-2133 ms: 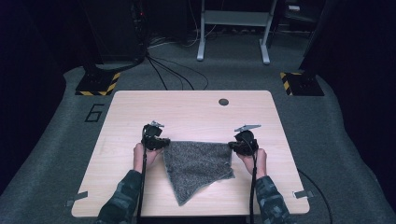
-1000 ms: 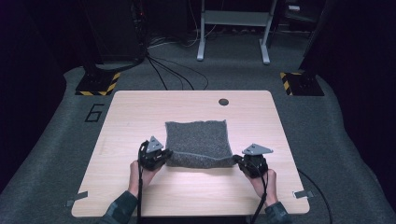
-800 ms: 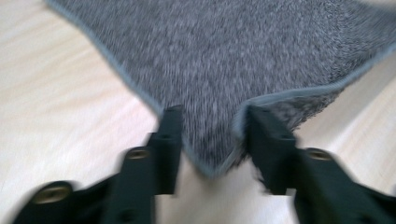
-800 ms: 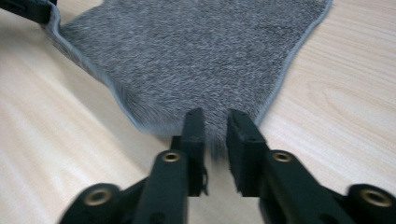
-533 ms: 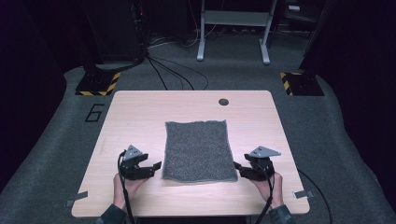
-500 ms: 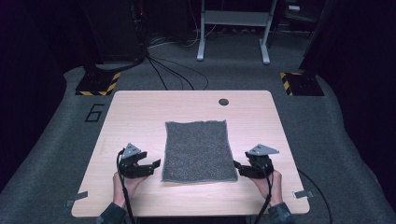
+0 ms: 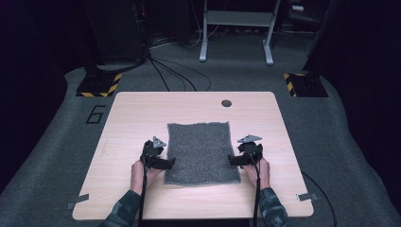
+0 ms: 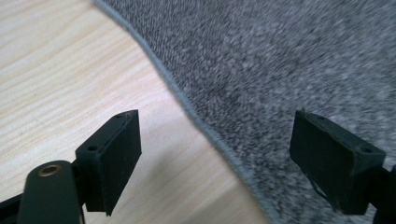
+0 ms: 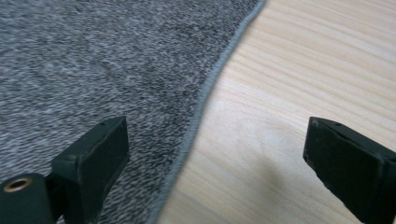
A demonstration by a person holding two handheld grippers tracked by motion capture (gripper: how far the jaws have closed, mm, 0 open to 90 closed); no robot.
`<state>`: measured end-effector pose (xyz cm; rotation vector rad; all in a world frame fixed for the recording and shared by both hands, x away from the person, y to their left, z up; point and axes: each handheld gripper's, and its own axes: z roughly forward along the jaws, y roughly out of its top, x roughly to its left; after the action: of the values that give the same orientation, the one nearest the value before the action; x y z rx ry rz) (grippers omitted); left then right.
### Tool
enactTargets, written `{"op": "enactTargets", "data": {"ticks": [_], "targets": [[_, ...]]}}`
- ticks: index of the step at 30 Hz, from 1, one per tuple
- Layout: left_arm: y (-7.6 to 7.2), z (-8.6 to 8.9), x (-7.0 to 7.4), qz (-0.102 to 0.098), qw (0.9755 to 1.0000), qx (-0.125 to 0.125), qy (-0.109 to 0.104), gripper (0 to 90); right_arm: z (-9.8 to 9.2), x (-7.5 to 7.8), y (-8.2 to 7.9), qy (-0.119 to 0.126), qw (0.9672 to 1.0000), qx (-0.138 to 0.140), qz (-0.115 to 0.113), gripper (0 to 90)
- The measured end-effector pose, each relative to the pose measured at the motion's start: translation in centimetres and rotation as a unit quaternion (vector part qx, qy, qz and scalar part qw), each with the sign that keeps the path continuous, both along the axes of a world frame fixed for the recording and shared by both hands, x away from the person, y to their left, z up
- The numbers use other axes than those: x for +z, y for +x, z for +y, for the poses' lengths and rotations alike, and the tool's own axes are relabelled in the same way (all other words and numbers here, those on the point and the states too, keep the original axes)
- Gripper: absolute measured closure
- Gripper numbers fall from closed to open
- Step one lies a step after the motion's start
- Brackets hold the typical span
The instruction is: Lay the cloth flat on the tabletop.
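A dim room with grey carpet, floor cables and a metal stand is seen behind a pale wood table. A grey cloth is laid flat at the table's middle, between the two claws. The left claw is placed at the cloth's left hem, the right claw at its right hem, each pointed inward.

Both claws have just been opening and are now spread wide; nothing is gripped. In the left gripper view the hem is seen running between the jaws, one jaw over bare wood, the other over cloth. The same is seen mirrored in the right gripper view, with the hem between the jaws.

A risk is judged here: if a claw is closed too high, only the fuzzy nap may be pinched and the hem lost; if pressed low and dragged, the soft cloth may be bunched or skewed on the smooth wood.

The cloth is a speckled, knitted-looking rectangle with a thin stitched border, slightly wavy along its sides. The table is grained and matt.
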<state>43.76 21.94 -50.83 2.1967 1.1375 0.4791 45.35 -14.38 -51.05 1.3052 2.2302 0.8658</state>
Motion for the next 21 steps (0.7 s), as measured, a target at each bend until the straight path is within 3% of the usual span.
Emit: {"op": "enactTargets", "data": {"ticks": [6,13,21], "targets": [[0.4,0.2,-0.7,0.007,0.9998,0.008,0.014,13.3,0.1,-0.9,-0.1,-0.01,0.9999,-0.007,0.011,5.2],[0.3,0.6,-1.0,0.007,0.9999,0.007,0.006,12.2,-0.1,-0.9,-0.8,-0.011,0.9998,-0.007,0.018,4.2],[-0.7,0.9,-1.2,0.007,0.9999,0.006,-0.009,12.2,-0.4,-1.2,-2.2,0.003,0.9999,-0.007,0.009,4.2]]}}
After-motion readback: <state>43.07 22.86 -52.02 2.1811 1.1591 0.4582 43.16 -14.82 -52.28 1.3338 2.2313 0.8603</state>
